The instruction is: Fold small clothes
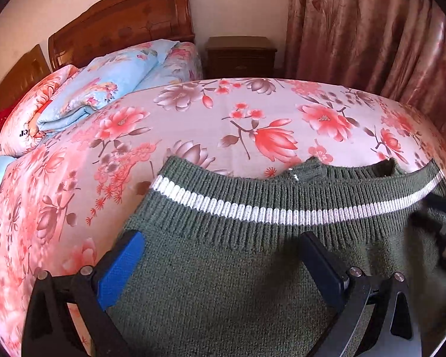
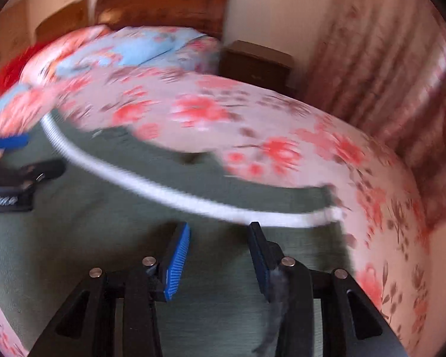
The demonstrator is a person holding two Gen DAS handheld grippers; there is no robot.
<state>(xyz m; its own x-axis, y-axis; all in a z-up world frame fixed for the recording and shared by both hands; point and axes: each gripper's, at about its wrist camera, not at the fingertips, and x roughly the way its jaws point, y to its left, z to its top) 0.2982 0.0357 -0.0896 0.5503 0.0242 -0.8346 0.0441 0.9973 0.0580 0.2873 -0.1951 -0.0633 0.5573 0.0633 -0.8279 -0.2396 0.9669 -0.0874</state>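
Note:
A dark green knit sweater [image 1: 223, 282] with a white stripe [image 1: 252, 212] along its ribbed hem lies flat on the floral bedspread [image 1: 223, 113]. My left gripper [image 1: 223, 242] hovers over its left part, open wide. One blue pad [image 1: 122, 264] sits at the sweater's left edge and nothing is pinched. At the right rim the right gripper's fingers [image 1: 440, 208] show as a dark blur. In the motion-blurred right wrist view my right gripper [image 2: 220, 230] is open above the sweater [image 2: 89, 232] near its right end, with grey fluff clinging to one finger [image 2: 276, 291]. The left gripper's blue pad [image 2: 12, 142] shows far left.
A folded blue floral quilt [image 1: 104, 89] and a pink pillow [image 1: 29, 119] lie by the wooden headboard [image 1: 122, 20]. A dark nightstand [image 1: 240, 56] stands beyond the bed. Patterned curtains [image 1: 356, 29] hang at the right. The bedspread drops off at the right edge [image 2: 401, 208].

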